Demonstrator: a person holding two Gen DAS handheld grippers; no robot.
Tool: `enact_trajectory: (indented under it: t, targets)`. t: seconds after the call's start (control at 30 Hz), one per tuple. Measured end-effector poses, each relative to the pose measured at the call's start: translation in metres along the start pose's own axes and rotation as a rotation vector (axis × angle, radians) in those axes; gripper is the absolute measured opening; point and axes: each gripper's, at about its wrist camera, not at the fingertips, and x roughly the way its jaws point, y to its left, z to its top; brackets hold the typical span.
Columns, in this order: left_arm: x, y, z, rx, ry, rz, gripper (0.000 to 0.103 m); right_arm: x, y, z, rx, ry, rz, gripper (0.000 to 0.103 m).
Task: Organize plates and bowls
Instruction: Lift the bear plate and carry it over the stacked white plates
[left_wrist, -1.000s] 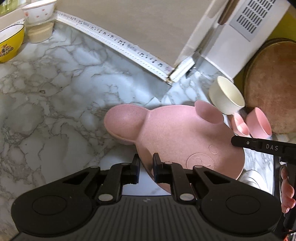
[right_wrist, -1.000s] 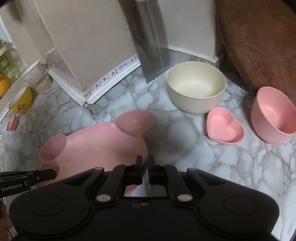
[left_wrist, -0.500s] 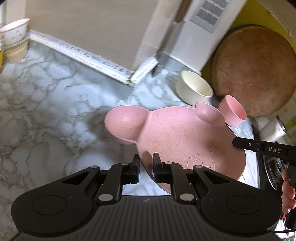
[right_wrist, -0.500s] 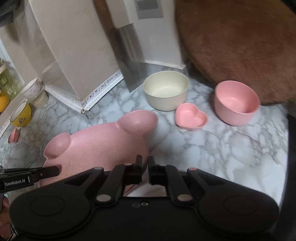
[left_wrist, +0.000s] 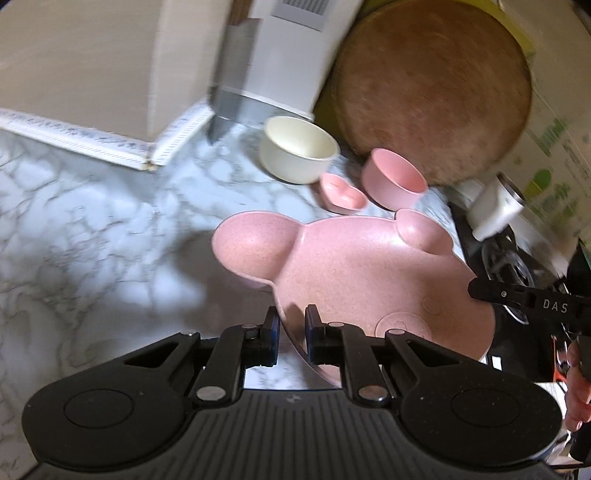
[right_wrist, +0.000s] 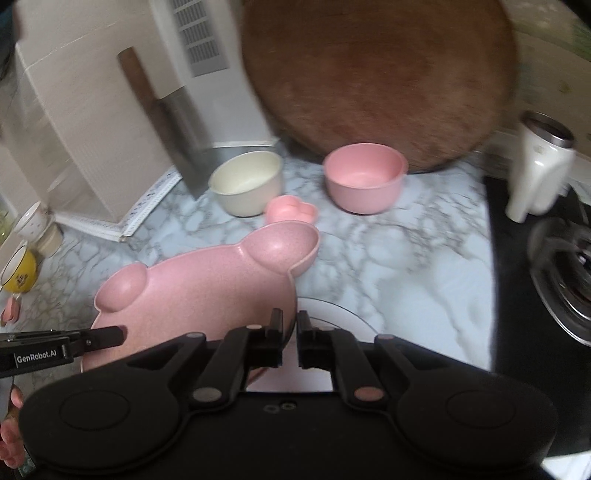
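A pink bear-shaped plate (left_wrist: 354, 266) (right_wrist: 207, 288) with two round ears hangs above the marble counter, carried between both grippers. My left gripper (left_wrist: 291, 325) is shut on its near left rim. My right gripper (right_wrist: 290, 328) is shut on the opposite rim and shows in the left wrist view as a black finger (left_wrist: 517, 295). Beyond the plate stand a cream bowl (left_wrist: 299, 147) (right_wrist: 247, 181), a pink bowl (left_wrist: 391, 181) (right_wrist: 364, 179) and a small pink heart dish (left_wrist: 341, 192) (right_wrist: 291, 208). A white plate (right_wrist: 332, 317) lies on the counter under the pink plate's right edge.
A round wooden board (right_wrist: 376, 74) leans on the back wall with a cleaver (right_wrist: 173, 122) beside it. A white cup (right_wrist: 539, 166) and a black stove (right_wrist: 554, 266) lie at the right. A yellow bowl (right_wrist: 20, 271) and a patterned bowl (right_wrist: 33, 221) sit far left.
Both grippers have carried the pink plate to the right and a little higher, toward the bowls by the board. The stove and the white plate have come into view. Both grips are unchanged.
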Motion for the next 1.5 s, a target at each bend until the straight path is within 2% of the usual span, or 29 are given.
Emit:
enact_trajectory:
  t: [0.47,0.93,1.3,1.5]
  targets:
    - [0.037,-0.047,-0.005,0.125,0.051,-0.041,0.013,-0.012,-0.052,-0.032,0.107,0.0,-0.066,0.009]
    - [0.056,-0.047,-0.006,0.124,0.081,-0.018,0.013,0.0,-0.059,-0.042,0.112,0.025,-0.063,0.009]
    - [0.06,-0.045,-0.011,0.128,0.083,-0.016,0.013,0.008,-0.056,-0.046,0.06,0.042,-0.087,0.009]
    - [0.062,-0.046,-0.012,0.136,0.115,-0.023,0.013,0.011,-0.055,-0.051,0.034,0.058,-0.109,0.009]
